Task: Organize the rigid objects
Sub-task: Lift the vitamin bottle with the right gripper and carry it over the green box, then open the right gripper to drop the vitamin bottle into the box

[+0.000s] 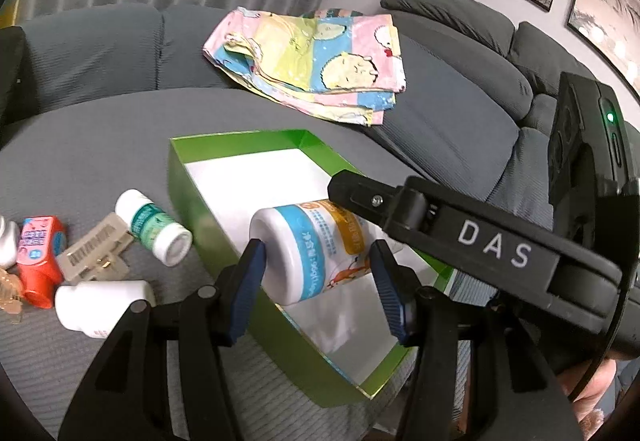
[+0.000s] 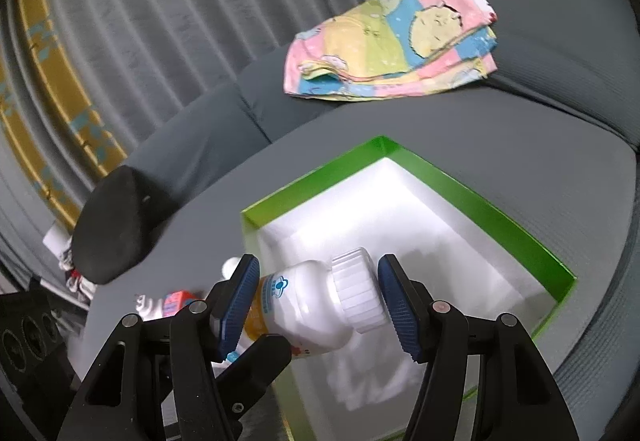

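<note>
A large white bottle with a blue and orange label (image 1: 316,245) is held lying sideways just above the green box with a white inside (image 1: 184,177). My left gripper (image 1: 318,283) is shut on the bottle's body. My right gripper (image 2: 320,305) spans the same bottle (image 2: 316,313) lengthwise, with one pad on its ribbed white cap (image 2: 358,289) and the other on its base. The right gripper's black body (image 1: 480,241) crosses the left wrist view. The box (image 2: 480,201) holds nothing else.
Left of the box lie a small green-label bottle (image 1: 154,227), a white bottle (image 1: 100,307), a beige hair clip (image 1: 94,255) and a red carton (image 1: 40,259). A folded cartoon cloth (image 1: 316,61) lies on the grey sofa behind.
</note>
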`<state>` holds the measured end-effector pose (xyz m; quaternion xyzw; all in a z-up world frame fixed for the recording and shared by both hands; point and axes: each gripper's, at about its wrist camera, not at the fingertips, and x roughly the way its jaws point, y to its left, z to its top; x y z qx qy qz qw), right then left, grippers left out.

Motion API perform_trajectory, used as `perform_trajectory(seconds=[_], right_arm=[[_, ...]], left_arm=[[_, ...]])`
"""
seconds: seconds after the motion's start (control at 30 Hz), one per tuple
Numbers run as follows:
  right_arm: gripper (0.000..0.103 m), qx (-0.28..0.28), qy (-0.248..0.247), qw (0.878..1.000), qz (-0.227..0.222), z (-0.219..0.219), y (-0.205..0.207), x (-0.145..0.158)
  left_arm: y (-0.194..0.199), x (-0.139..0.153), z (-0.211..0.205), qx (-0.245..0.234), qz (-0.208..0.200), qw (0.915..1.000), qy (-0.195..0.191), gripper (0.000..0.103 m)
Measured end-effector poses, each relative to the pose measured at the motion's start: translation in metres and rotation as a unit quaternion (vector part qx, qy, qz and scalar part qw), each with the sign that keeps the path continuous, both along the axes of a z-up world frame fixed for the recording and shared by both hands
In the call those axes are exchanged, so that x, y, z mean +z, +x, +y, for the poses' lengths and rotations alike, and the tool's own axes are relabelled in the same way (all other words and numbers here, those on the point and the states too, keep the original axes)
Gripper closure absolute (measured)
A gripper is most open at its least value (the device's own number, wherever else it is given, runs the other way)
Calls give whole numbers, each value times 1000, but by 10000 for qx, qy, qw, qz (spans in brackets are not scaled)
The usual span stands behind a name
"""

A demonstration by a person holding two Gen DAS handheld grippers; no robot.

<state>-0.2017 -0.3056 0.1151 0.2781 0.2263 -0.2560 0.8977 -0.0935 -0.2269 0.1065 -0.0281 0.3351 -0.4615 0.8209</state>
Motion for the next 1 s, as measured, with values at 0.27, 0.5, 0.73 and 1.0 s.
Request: perform_trajectory(seconds=[0.27,0.5,0.73,1.0], right_arm=[[38,-200,64,9996,170,-14,-9,-8],[38,-369,211,9986,307,-24,-12,-13],[37,-564,580,9963,285,-35,-15,-18],[10,-768,361,9960,280,-28,-17,-9]], left_arm=[[-3,-7,-17,-172,94,9998,46,50],[-4,-13,-26,-252,198,9994,101,50],[-4,-15,-30,-277,240,9991,229,49],[-9,1,-11,-48,-37,9998,185,18]])
